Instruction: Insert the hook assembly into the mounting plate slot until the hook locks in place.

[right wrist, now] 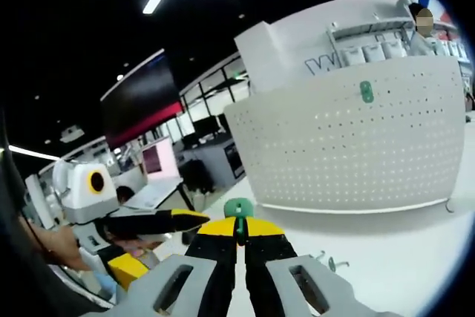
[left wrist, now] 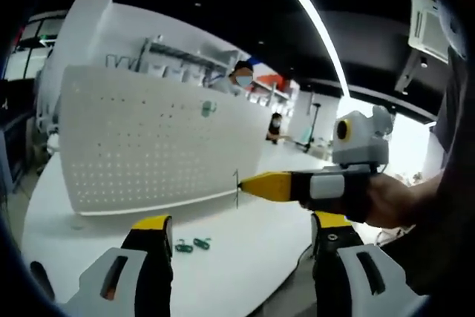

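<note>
Right gripper (right wrist: 239, 237): its yellow-tipped jaws are pressing together on a green hook (right wrist: 239, 209), whose rounded top is standing just above the tips; in the left gripper view this gripper (left wrist: 245, 185) is reaching in from the right, carrying a thin dark piece at its tip, with a hand (left wrist: 390, 202) wrapping its body
Left gripper (left wrist: 241, 231): its jaws are standing wide apart and are gripping nothing; in the right gripper view it (right wrist: 200, 217) is entering from the left, low down

Loose hooks (left wrist: 191, 245): two green pieces are lying on the white table (left wrist: 245, 257) between the left gripper's jaws, near the board's foot

Mounting plate (right wrist: 356, 146): a white perforated board is standing upright on the table, apart from both grippers

Mounted hook (right wrist: 367, 92): one green piece is already sitting high on the board's face

Background: a person (left wrist: 241, 77) is standing behind the board
</note>
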The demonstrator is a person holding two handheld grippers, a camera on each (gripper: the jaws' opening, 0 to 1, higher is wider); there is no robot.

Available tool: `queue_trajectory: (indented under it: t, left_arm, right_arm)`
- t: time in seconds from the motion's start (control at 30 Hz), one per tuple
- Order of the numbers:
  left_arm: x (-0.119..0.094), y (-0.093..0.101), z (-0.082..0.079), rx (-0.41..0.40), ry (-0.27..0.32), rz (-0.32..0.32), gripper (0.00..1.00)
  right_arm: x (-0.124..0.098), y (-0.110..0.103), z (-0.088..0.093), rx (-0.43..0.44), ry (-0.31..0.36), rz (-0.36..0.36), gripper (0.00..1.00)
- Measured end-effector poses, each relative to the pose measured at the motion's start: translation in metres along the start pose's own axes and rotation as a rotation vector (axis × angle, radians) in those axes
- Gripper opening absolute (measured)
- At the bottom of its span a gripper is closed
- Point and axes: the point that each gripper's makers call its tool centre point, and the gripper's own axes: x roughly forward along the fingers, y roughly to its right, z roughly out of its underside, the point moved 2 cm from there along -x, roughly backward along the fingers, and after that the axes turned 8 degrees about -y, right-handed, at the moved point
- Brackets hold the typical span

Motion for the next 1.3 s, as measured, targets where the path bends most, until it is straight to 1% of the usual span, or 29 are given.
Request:
queue_trajectory:
  t: [0.1, 0.17, 0.27, 0.33, 0.37, 0.4, 0.57, 0.63, 0.7, 0.77, 0.83, 0.93, 0.97, 1.0, 1.03, 1.23, 1.3]
  left_arm:
    - [0.000, 0.000, -0.001, 0.001, 0.001, -0.006, 0.89]
    - [-0.001, 0.000, -0.002, 0.003, -0.003, -0.006, 0.89]
    - [-0.001, 0.000, -0.003, 0.005, -0.003, -0.010, 0.94]
    - [-0.002, -0.002, -0.003, 0.006, -0.002, -0.026, 0.98]
    - [-0.002, -0.005, -0.005, 0.010, 0.004, -0.043, 1.00]
    - [-0.003, -0.007, -0.005, 0.012, 0.008, -0.056, 1.00]
    - [-0.005, -0.010, -0.006, 0.004, 0.009, -0.067, 1.00]
    - [-0.005, -0.012, -0.006, 0.003, 0.008, -0.073, 1.00]
    - [-0.005, -0.013, -0.006, 0.000, 0.006, -0.076, 1.00]
    - [-0.005, -0.016, -0.004, 0.000, 0.006, -0.086, 1.00]
    - [-0.005, -0.021, -0.001, -0.009, -0.001, -0.102, 1.00]
    - [-0.006, -0.025, 0.002, -0.031, -0.002, -0.109, 1.00]
    - [-0.006, -0.026, 0.002, -0.033, -0.004, -0.113, 1.00]
    - [-0.006, -0.027, 0.003, -0.033, -0.006, -0.118, 1.00]
    - [-0.006, -0.029, 0.004, -0.035, -0.009, -0.121, 1.00]
    - [-0.007, -0.038, 0.005, -0.052, -0.009, -0.141, 1.00]
    - [-0.007, -0.040, 0.006, -0.055, -0.010, -0.145, 1.00]
  right_arm:
    - [0.001, 0.003, 0.001, -0.005, -0.002, 0.007, 0.00]
    - [0.003, 0.005, 0.001, -0.010, -0.002, 0.013, 0.00]
    - [0.006, 0.010, 0.000, -0.027, -0.005, 0.023, 0.00]
    - [0.008, 0.013, -0.002, -0.038, -0.007, 0.029, 0.00]
    - [0.009, 0.017, -0.003, -0.043, -0.005, 0.035, 0.00]
    - [0.010, 0.019, -0.004, -0.046, -0.004, 0.038, 0.00]
    - [0.012, 0.034, -0.013, -0.066, 0.009, 0.071, 0.00]
    - [0.013, 0.044, -0.018, -0.079, 0.018, 0.095, 0.00]
    - [0.013, 0.052, -0.022, -0.071, 0.022, 0.108, 0.00]
    - [0.014, 0.060, -0.029, -0.052, 0.040, 0.119, 0.00]
    - [0.016, 0.069, -0.037, -0.076, 0.052, 0.146, 0.00]
    - [0.019, 0.084, -0.047, -0.097, 0.067, 0.180, 0.00]
    - [0.019, 0.086, -0.049, -0.097, 0.070, 0.184, 0.00]
    - [0.020, 0.095, -0.054, -0.099, 0.079, 0.206, 0.00]
    - [0.020, 0.097, -0.055, -0.098, 0.081, 0.212, 0.00]
    - [0.020, 0.129, -0.073, -0.099, 0.113, 0.290, 0.00]
    - [0.018, 0.137, -0.082, -0.093, 0.138, 0.307, 0.00]
